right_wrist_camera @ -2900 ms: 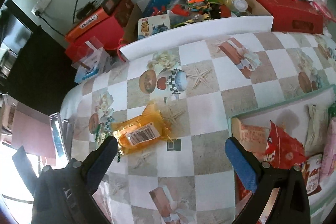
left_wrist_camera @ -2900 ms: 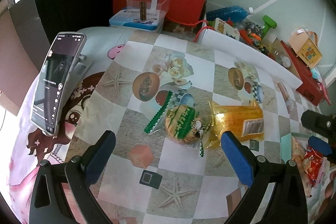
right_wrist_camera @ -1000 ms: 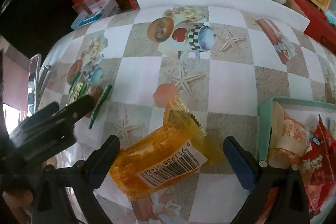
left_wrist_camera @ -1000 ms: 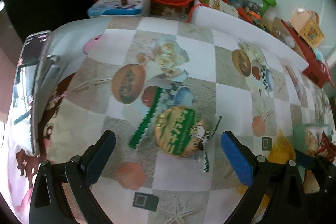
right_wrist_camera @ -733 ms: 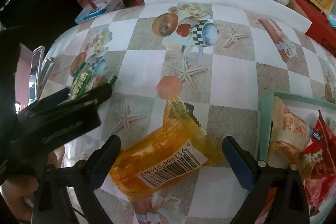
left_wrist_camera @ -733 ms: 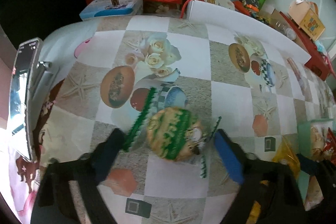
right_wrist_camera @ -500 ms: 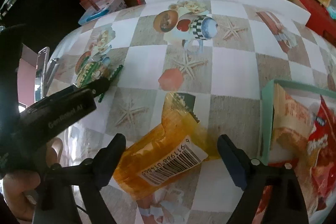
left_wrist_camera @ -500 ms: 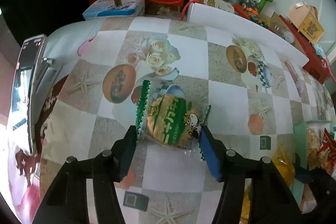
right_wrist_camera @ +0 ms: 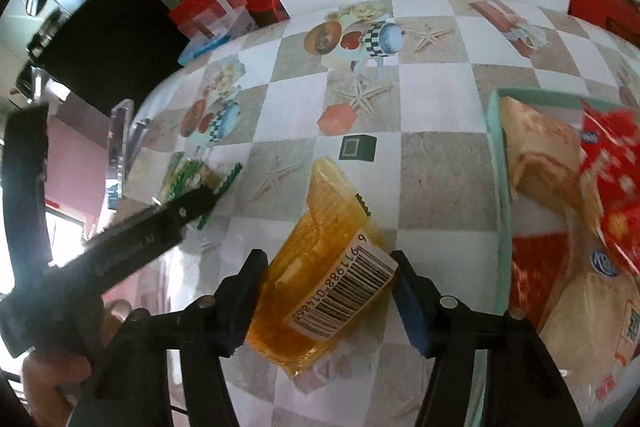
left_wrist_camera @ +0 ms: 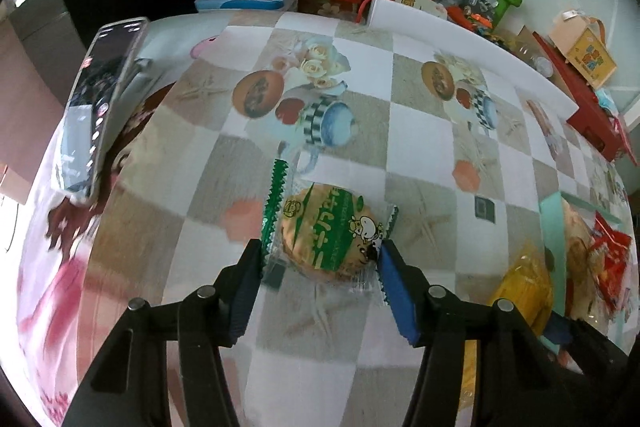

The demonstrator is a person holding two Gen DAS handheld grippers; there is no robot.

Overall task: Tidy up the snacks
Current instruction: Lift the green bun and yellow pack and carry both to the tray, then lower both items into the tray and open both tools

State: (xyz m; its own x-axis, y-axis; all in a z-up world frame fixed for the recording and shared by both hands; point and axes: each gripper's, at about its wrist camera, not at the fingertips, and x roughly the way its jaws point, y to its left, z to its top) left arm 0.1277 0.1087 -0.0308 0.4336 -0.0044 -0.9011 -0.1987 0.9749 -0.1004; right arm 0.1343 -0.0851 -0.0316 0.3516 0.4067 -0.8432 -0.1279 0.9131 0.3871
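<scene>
Left wrist view: left gripper [left_wrist_camera: 320, 259] clamped on the cookie pack [left_wrist_camera: 326, 237] at frame centre, pads pressing the wrapper's two sealed edges, probably so the round biscuit inside takes no squeeze. Teal bin [left_wrist_camera: 551, 227] at right edge, already holding snacks, likely the destination. Phone [left_wrist_camera: 100, 103] propped at upper left, well clear.

Right wrist view: right gripper [right_wrist_camera: 326, 293] closed across the orange pack [right_wrist_camera: 328, 275] at lower centre, barcode end up, gripped over its narrow width for a firm hold. Bin [right_wrist_camera: 498, 163] just beside, at right. Cookie pack [right_wrist_camera: 188, 179] at middle left.
</scene>
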